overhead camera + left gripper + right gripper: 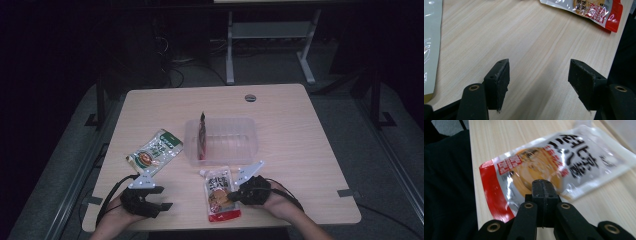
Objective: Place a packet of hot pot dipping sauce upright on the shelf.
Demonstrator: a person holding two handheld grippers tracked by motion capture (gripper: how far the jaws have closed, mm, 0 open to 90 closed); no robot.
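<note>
Our right gripper [543, 185] has its jaws pressed fully together, and they appear to pinch the near edge of the red-and-white pouch [554, 165], though we cannot be sure the film sits between the pads. From the jaws the pouch spreads forward, its red end off to their left and its white, spouted end farther to their right. We judge this to be the pick-up step: gripping the pouch to carry it to the clear tray [250, 131], where another pouch [202, 135] already stands on edge. Next we should lift gently and check it comes up. Our left gripper [539, 75] stands wide open over bare table [529, 37], holding nothing; the green pouch [155, 151] lies beyond it.
</note>
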